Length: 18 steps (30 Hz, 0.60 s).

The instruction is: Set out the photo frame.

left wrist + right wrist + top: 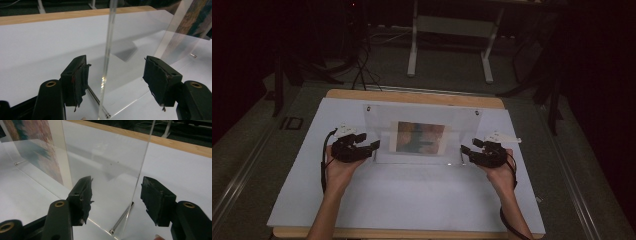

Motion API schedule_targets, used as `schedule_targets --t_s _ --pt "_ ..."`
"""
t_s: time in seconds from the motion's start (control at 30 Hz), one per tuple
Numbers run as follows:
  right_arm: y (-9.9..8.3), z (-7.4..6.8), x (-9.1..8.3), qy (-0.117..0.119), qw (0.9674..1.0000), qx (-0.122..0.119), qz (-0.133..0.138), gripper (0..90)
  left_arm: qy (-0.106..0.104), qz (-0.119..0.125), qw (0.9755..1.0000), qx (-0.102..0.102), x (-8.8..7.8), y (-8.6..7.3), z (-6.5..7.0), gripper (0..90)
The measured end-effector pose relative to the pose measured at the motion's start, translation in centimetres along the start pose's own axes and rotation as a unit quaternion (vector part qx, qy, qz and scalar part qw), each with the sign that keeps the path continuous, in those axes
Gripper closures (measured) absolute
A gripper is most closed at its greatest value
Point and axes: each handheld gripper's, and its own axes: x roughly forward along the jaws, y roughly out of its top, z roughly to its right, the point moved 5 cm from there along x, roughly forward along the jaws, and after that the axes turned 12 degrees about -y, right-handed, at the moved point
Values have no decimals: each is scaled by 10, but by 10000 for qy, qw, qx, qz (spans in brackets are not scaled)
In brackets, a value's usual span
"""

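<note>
Jaws on both sides are spread wide from where I'm sitting, nothing clamped. The clear acrylic picture frame (422,137) stands upright near the middle of the white table sheet (402,200), a bit toward the far side, with a colourful print (421,136) sandwiched in its centre.

My left gripper (371,148) sits at the frame's left edge. In the left gripper view that gripper (115,75) has the thin edge of the acrylic pane (108,45) running straight up between its two black pads (77,77), but with clear daylight on either side, so no contact. A small metal pin (98,102) lies along the base of the pane there.

Same story on the other end: my right gripper (466,151) is at the frame's right edge. In the right gripper view that gripper (116,195) straddles the pane's edge (142,167), which stands closer to the right-hand pad (153,197) without touching it as far as I can tell. Another metal pin (122,218) shows at the bottom corner.

Both of the person's hands (339,170) rest low over the sheet, well apart, one on each side of the frame. Wooden table edge (412,96) peeks out past the sheet at the back.
</note>
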Motion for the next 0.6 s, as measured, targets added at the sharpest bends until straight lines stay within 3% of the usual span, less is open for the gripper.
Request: schedule_targets --t_s 0.6 --pt "1 15 -16 -46 10000 0 -22 424 141 267 9994 -174 -23 4 -12 367"
